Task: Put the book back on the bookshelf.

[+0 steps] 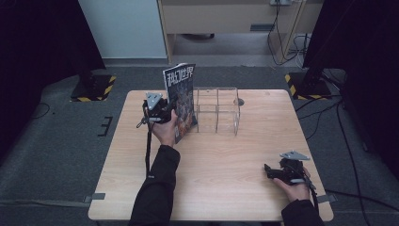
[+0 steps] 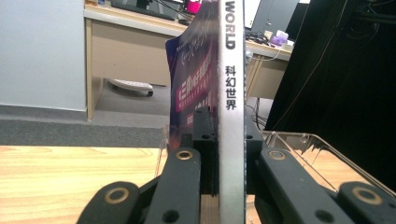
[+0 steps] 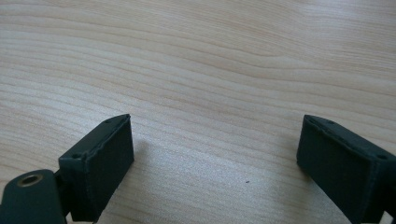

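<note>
Keep your left gripper (image 1: 170, 112) clamped on the magazine (image 1: 181, 101), upright, just left of the clear rack (image 1: 218, 112); slide it into the nearest slot.

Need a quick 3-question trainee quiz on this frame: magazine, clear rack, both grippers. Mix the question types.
1. True or false: the left gripper is shut on the magazine, which stands upright.
2. Which side of the magazine, in the high view, does the clear acrylic rack stand on? A) left B) right C) underneath
3. Fill in: the right gripper is ____, with nothing but bare table between its jaws.

Key
1. True: both jaws clamp the spine edge.
2. B: the rack stands just right of the magazine, at the table's far side.
3. Open: jaws wide apart, near the table's close right corner.
</note>
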Tool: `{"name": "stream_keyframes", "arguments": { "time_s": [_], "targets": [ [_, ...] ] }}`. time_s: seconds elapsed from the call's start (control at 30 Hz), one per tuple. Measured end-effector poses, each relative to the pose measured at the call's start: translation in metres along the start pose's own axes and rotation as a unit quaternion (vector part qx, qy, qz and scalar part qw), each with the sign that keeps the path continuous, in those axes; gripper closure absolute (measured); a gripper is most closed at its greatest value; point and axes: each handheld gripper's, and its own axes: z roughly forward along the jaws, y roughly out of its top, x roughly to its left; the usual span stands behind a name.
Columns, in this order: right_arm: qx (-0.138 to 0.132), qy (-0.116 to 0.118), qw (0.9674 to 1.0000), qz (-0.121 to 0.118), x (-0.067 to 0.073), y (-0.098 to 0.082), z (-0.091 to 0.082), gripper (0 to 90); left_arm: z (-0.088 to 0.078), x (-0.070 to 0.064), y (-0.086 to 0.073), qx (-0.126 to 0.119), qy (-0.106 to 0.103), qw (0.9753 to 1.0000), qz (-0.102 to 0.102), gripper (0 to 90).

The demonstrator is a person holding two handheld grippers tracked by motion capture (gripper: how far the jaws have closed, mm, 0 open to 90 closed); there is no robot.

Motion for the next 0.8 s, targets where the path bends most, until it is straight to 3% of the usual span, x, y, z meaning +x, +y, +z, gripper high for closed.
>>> {"name": "stream_keyframes", "arguments": {
  "time_s": [0.3,0.8],
  "targets": [
    [-0.001,0.000,1.0000,-0.001,0.000,0.000,0.000,11.0,-0.008,0.001,-0.008,-0.004,-0.010,0.9999,0.002,82.0],
    [0.000,0.001,1.0000,0.001,0.000,0.000,0.000,11.0,-0.039,0.004,-0.019,0.037,-0.013,0.9989,0.026,81.8]
  ]
}}
